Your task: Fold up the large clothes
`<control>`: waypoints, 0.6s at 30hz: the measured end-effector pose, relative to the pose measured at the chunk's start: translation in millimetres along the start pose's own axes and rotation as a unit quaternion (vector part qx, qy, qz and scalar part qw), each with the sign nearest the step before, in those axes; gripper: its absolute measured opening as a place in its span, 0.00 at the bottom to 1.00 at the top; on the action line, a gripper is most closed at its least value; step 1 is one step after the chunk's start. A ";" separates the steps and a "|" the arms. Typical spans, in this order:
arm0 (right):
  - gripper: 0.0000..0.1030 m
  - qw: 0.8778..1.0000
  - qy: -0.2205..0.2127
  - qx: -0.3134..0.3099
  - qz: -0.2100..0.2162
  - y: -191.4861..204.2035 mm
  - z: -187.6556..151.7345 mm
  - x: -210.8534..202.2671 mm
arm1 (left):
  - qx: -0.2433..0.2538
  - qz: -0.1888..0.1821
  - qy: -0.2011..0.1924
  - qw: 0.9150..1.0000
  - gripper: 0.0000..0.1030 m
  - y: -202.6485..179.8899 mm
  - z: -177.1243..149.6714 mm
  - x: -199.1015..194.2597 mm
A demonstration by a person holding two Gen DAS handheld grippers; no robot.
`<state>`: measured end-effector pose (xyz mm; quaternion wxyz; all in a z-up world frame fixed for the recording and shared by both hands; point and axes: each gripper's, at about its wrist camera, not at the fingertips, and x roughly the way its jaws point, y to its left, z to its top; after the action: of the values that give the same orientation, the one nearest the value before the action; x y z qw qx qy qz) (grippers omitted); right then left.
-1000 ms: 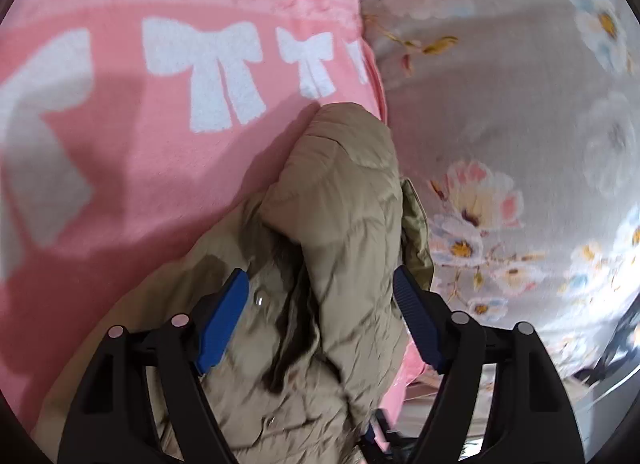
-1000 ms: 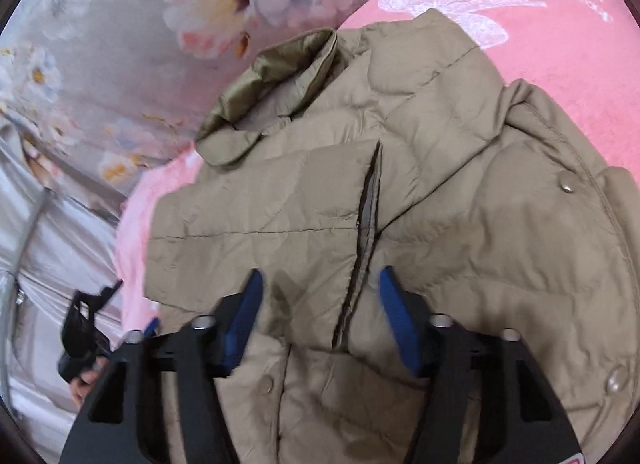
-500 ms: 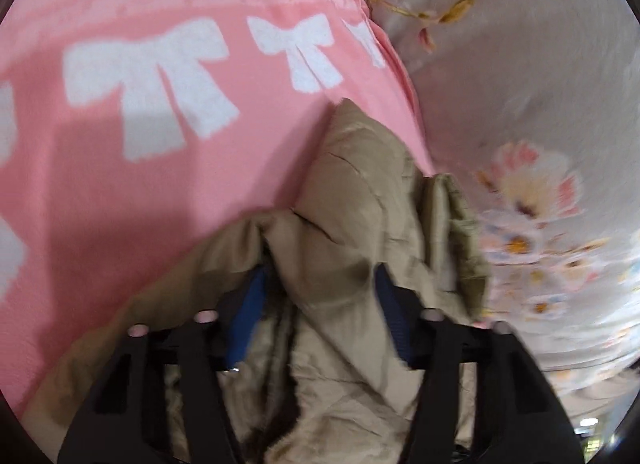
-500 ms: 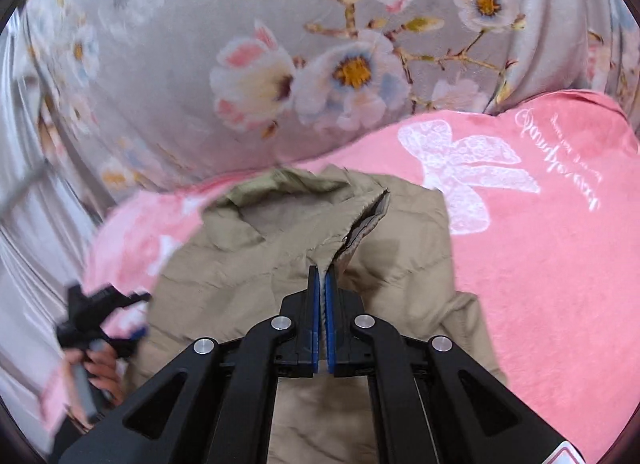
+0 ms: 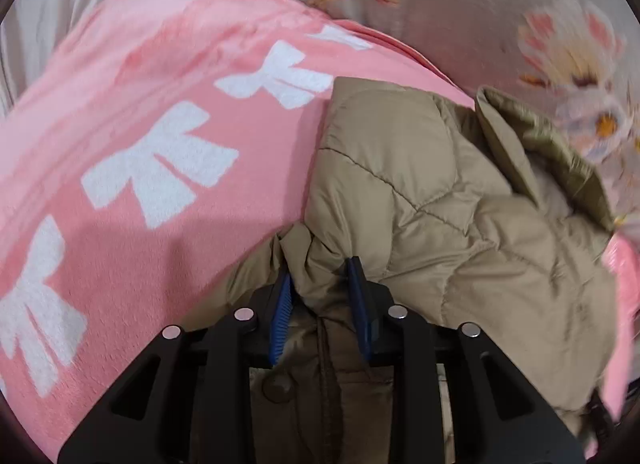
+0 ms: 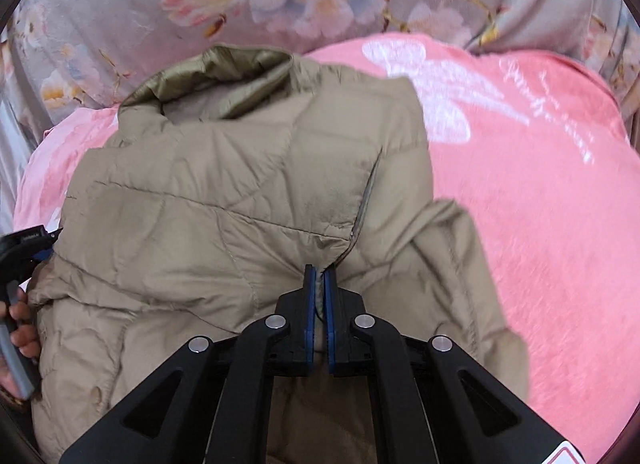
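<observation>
Two tools, both on the same tan quilted jacket (image 5: pixel 460 232), which lies bunched on a pink blanket (image 5: pixel 132 83) with white bows, beside grey floral bedding (image 5: pixel 460 3).

Left wrist view. Left tool (image 5: pixel 320 288): its blue pads (image 5: pixel 282 304) are closing, with a thick bunched fold of the jacket between them and pressed on both sides. A second ago the pads stood wide, either side of a loose ridge of fabric; half a second ago they had narrowed part-way. The view has also swung: the row of white bows (image 5: pixel 160 167), earlier near level across the top, now runs on a diagonal from lower left to upper centre. The jacket collar (image 5: pixel 540 143), olive inside, stands open at upper right, next to the floral bedding. A round snap (image 5: pixel 276 386) shows low between the tool's arms. Picture blurred toward the right edge.

Right wrist view. Right tool (image 6: pixel 319 284): pads together, clamped on a thin edge of the jacket (image 6: pixel 220 203) where a seam or slit runs up and right from the tips. A second ago they were apart over that slit; half a second ago already together. The jacket now fills more of the frame than half a second ago, collar (image 6: pixel 212 75) at top left against the floral bedding (image 6: pixel 120 3), pink blanket (image 6: pixel 540 203) to the right. At the left edge, the left tool (image 6: pixel 28 244) and the person's fingers (image 6: pixel 22 324) around its handle, at the jacket's left side.
</observation>
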<state>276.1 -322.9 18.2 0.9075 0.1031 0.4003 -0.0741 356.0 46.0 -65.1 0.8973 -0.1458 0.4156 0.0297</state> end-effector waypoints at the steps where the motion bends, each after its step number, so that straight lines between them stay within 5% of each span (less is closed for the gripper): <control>1: 0.03 1.000 -0.001 -0.004 -0.005 2.3 -1.0 1.5 | 0.010 0.012 -0.005 1.000 0.26 -3.6 -1.4 -0.7; 8: 0.09 1.000 0.004 -0.011 -0.019 5.2 -2.6 -8.1 | 0.025 0.021 -0.012 0.999 0.28 -5.3 -1.5 -7.1; 10: 0.23 1.000 -0.007 0.004 -0.027 2.7 -7.5 -28.4 | 0.033 0.017 -0.013 0.999 0.35 -2.8 -3.5 -18.4; 13: 0.29 0.998 -0.052 0.015 -0.035 0.3 -11.2 -65.6 | 0.042 -0.009 -0.033 0.999 0.56 1.3 -6.2 -54.4; 18: 0.24 0.998 -0.045 0.023 0.047 23.9 17.5 -70.1 | 0.070 -0.054 -0.048 0.995 0.58 -47.3 13.6 -90.7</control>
<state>246.9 -300.4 84.8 0.9247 0.1389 0.3516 -0.0446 315.0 10.8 22.9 0.9247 -0.1029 0.3643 -0.0413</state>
